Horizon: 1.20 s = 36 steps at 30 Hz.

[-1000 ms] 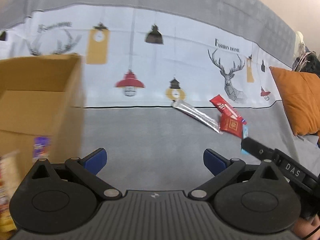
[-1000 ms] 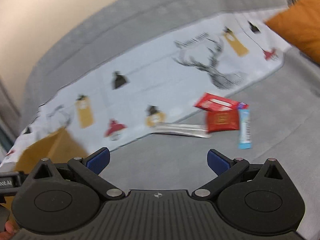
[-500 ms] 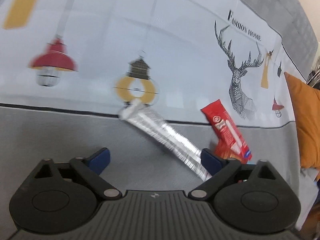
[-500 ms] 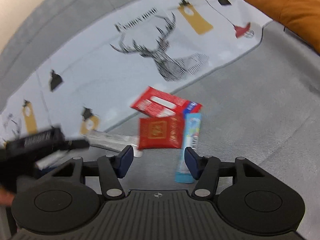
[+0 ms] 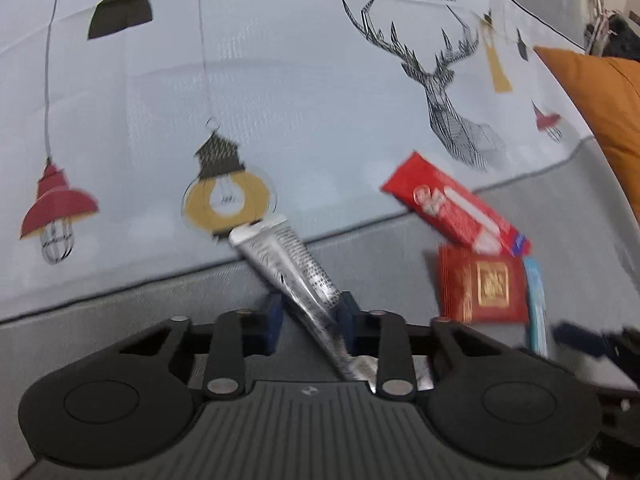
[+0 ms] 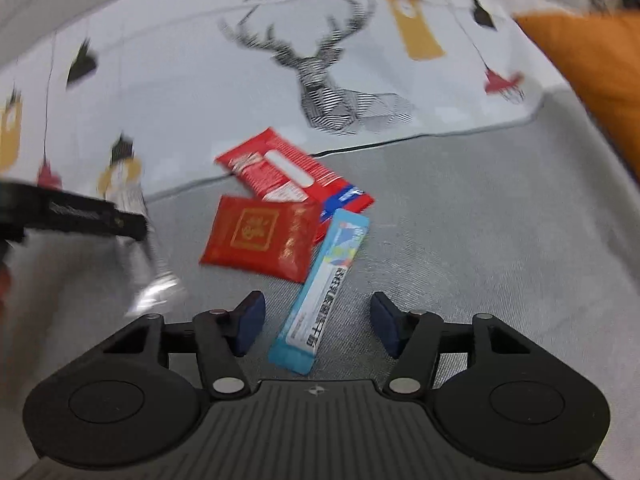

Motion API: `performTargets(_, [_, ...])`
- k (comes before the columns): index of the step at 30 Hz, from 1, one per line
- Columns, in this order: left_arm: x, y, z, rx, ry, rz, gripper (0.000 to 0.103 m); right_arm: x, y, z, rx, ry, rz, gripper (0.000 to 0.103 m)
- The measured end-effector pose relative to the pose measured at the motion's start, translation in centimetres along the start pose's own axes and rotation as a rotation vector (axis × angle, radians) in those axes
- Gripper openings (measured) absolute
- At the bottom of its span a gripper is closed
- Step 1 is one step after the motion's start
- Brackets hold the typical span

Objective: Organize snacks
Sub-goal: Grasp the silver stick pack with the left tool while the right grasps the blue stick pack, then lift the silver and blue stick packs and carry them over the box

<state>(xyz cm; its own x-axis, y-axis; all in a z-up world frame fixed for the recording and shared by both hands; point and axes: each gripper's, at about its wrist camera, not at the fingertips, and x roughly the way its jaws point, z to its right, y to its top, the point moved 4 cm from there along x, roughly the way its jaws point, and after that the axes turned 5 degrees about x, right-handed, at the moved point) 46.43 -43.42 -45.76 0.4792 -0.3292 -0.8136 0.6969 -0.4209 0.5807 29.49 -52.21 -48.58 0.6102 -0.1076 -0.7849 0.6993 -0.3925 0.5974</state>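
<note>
A long silver snack stick [image 5: 288, 268] lies between the pads of my left gripper [image 5: 308, 316], whose jaws have narrowed around it; it looks gripped. A long red packet [image 5: 452, 208], a square red packet [image 5: 480, 284] and a blue stick packet [image 5: 536, 300] lie to its right. In the right wrist view my right gripper [image 6: 318, 322] is open, its pads either side of the blue stick packet [image 6: 324, 292]. The square red packet [image 6: 260, 236] and the long red packet [image 6: 288, 172] lie just beyond. The left gripper's finger [image 6: 80, 212] and the silver stick [image 6: 156, 288] show at the left.
The snacks lie on a grey sofa seat [image 6: 480, 220] with a white printed cover [image 5: 280, 80] behind. An orange cushion [image 5: 600, 112] sits at the right.
My left gripper moved forward over the silver stick and its jaws closed in on it. My right gripper came down over the blue stick packet. The cardboard box has left view.
</note>
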Motion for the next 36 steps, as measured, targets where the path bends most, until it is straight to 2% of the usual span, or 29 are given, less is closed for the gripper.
performTargets(1, [-0.4,-0.4,-0.1,0.016,-0.003,-0.011,0.027,-0.2,0.0,0.0,0.003,0.001,-0.001,0.044])
performTargets(2, [-0.9,-1.0,-0.2,0.036,-0.009,-0.027,0.026,-0.5,0.0,0.0,0.012,0.006,-0.003,0.020])
performTargets(8, [-2.6,-2.7,1.1,0.126,-0.025,-0.114,0.025,-1.9,-0.1,-0.4,0.080,0.090,-0.024,0.019])
performTargets(11, [-3.2,-3.5,1.8,0.167,-0.008,-0.108,0.025,-2.4,0.0,-1.3,0.073,0.117,-0.023,0.021])
performTargets(14, [-3.2,-3.8,2.3,0.191,0.011,-0.092,0.025,-1.1,-0.3,-1.2,0.124,0.152,-0.083,0.025])
performTargets(16, [-3.3,-3.8,2.3,0.181,0.007,-0.099,0.022,-0.7,-0.4,-1.2,0.130,0.155,-0.067,0.025])
performTargets(18, [-3.5,-3.7,2.1,0.146,-0.018,-0.131,0.018,-0.7,-0.3,-1.2,0.115,0.153,-0.062,0.023])
performTargets(21, [-4.4,-4.3,2.4,0.163,-0.032,-0.175,0.013,-0.8,-0.4,-0.5,0.125,0.141,-0.060,0.004])
performTargets(25, [-6.5,-6.5,3.6,0.200,-0.037,-0.202,0.013,-1.6,-0.8,0.8,0.176,0.201,-0.078,0.004])
performTargets(28, [-7.5,-8.6,4.2,0.200,-0.028,-0.211,0.017,-2.7,-1.0,1.0,0.123,0.187,-0.058,0.004])
performTargets(30, [-7.6,-9.5,4.3,0.199,-0.017,-0.185,0.027,-2.9,-1.4,1.1,0.102,0.192,-0.063,0.004])
performTargets(31, [-7.5,-9.6,4.2,0.193,-0.006,-0.179,0.036,-2.8,-1.5,1.1,0.097,0.198,-0.065,0.005])
performTargets(32, [-7.4,-9.7,4.1,0.175,-0.007,-0.178,0.037,-2.7,-1.7,1.1,0.082,0.191,-0.071,0.009])
performTargets(33, [-7.1,-9.5,4.0,0.149,-0.030,-0.183,0.037,-2.5,-1.8,1.1,0.058,0.180,-0.079,0.009])
performTargets(35, [-6.7,-9.2,4.0,0.081,-0.083,-0.214,0.016,-2.4,-2.1,0.9,0.025,0.181,-0.074,0.010])
performTargets(36, [-6.7,-9.0,4.2,0.101,-0.081,-0.211,0.008,-2.2,-2.1,0.9,0.027,0.183,-0.073,0.010])
